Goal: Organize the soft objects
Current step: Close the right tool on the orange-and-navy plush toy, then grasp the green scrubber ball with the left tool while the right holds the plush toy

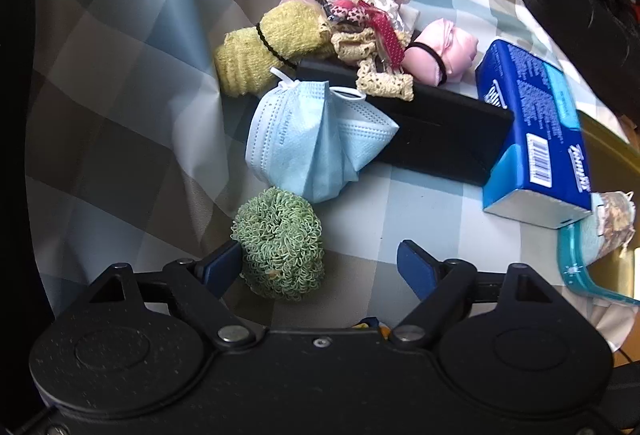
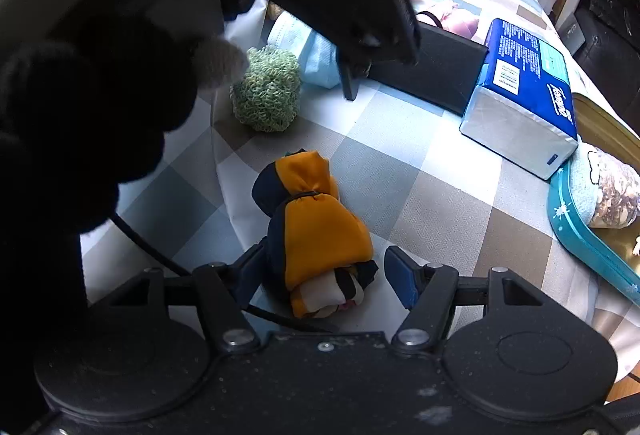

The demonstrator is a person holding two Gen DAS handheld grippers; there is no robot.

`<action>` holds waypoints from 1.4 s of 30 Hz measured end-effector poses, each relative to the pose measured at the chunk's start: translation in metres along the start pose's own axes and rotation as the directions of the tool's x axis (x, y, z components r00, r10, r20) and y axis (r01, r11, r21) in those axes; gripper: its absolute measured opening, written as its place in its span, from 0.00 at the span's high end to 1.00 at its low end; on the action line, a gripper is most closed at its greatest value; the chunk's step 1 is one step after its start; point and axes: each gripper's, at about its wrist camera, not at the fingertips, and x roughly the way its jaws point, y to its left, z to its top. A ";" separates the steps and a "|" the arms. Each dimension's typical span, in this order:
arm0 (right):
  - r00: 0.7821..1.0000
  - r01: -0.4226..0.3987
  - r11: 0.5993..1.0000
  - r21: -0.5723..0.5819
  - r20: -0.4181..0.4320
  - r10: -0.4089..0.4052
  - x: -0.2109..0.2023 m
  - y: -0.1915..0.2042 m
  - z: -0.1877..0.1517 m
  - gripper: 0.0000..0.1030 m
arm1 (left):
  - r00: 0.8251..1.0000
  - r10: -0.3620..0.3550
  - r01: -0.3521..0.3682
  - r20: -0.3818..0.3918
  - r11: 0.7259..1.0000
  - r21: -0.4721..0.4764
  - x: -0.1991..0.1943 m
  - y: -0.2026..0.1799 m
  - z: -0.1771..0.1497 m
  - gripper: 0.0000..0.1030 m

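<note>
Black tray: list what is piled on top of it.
On the black tray lie a pink cloth roll, cream lace and a red dotted ribbon. A blue face mask drapes over its near corner. Anything beneath the pile is hidden.

Green looped scrubby ball [image 1: 279, 243] on the cloth, touching the left gripper's [image 1: 320, 267] left finger, jaws spread wide. Crumpled blue face mask [image 1: 312, 139] just ahead of it. Orange-and-navy rolled cloth bundle [image 2: 316, 231], tied with a band, lies between the right gripper's [image 2: 324, 275] parted fingers, against the left one.
</note>
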 end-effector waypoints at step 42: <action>0.992 0.129 0.989 0.069 -0.008 -0.129 -0.017 -0.061 -0.019 0.61 | 0.987 -0.041 0.034 -0.157 0.998 -0.049 0.044 -0.001 0.012 0.22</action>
